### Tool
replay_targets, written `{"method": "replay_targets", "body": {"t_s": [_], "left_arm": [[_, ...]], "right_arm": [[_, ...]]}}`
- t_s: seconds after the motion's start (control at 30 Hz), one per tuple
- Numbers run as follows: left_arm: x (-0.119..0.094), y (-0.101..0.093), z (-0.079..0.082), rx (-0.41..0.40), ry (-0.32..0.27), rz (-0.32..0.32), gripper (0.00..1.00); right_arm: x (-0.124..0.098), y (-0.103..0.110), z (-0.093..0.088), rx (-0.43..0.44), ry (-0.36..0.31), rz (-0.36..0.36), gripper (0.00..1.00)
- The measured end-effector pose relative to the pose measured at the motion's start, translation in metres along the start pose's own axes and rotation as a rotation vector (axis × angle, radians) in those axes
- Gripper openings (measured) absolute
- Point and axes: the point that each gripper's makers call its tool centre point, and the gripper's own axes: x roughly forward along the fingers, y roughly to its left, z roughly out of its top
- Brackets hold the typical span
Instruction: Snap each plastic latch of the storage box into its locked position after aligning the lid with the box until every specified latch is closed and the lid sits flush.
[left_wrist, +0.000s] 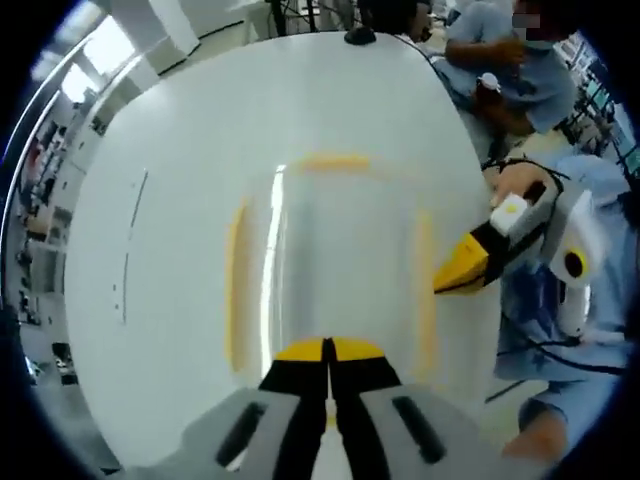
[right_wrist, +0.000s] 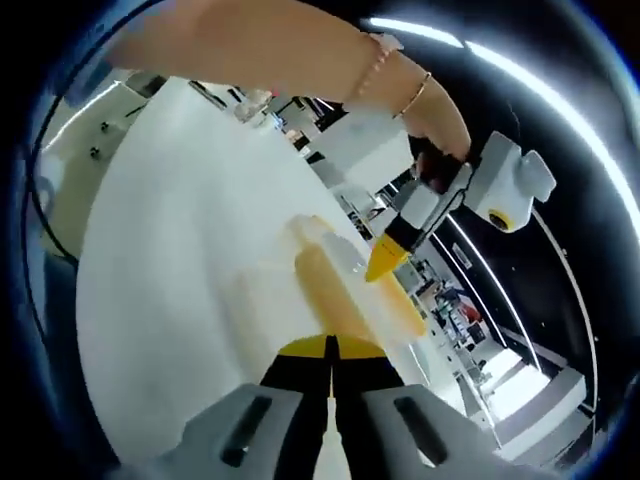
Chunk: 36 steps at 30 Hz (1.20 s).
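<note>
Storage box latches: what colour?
Yellow. The latches sit along the edges of the clear storage box on the white table; left gripper view shows them best.

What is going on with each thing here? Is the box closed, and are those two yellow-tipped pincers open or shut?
Storage box: on the white table, clear lid on; blurred.
Yellow latches: lying along the lid's edges; too blurred to tell whether locked.
Left gripper: jaws shut, tips at the box's near edge.
Right gripper: jaws shut, tip at the box's side latch.
</note>
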Motion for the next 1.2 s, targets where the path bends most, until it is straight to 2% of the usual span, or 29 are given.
{"method": "replay_targets", "body": {"t_s": [0.1, 0.2, 0.33, 0.37, 0.4, 0.5, 0.6, 0.77, 0.97, 1.2], "left_arm": [[0.002, 0.001, 0.001, -0.019, 0.045, 0.002, 0.00], [0.003, 0.000, 0.000, -0.047, 0.093, 0.006, 0.00], [0.004, -0.004, 0.000, -0.024, 0.116, 0.004, 0.00], [0.004, -0.003, -0.001, -0.031, 0.117, 0.003, 0.00], [0.004, -0.004, -0.001, -0.033, 0.116, 0.001, 0.00], [0.004, -0.005, -0.002, -0.058, 0.079, -0.035, 0.00], [0.005, -0.009, -0.003, -0.051, 0.058, -0.033, 0.00], [0.006, -0.011, -0.001, -0.032, 0.071, -0.019, 0.00], [0.005, -0.010, 0.000, -0.049, 0.065, -0.028, 0.00], [0.004, -0.008, 0.001, -0.043, 0.091, -0.020, 0.00]], "right_arm": [[0.005, -0.001, -0.002, -0.045, 0.077, -0.034, 0.00], [0.009, -0.004, -0.002, -0.034, 0.096, -0.024, 0.00], [0.011, -0.004, -0.005, -0.051, 0.117, -0.033, 0.00], [-0.029, -0.011, -0.041, -0.057, 0.118, -0.024, 0.00], [-0.037, -0.015, -0.047, -0.067, 0.117, -0.034, 0.00], [-0.040, -0.019, -0.048, -0.061, 0.114, -0.036, 0.00], [-0.041, -0.024, -0.046, -0.061, 0.112, -0.037, 0.00], [-0.041, -0.023, -0.046, -0.059, 0.101, -0.037, 0.00], [-0.040, -0.022, -0.043, -0.065, 0.095, -0.038, 0.00], [-0.040, -0.023, -0.044, -0.067, 0.096, -0.033, 0.00]]}}
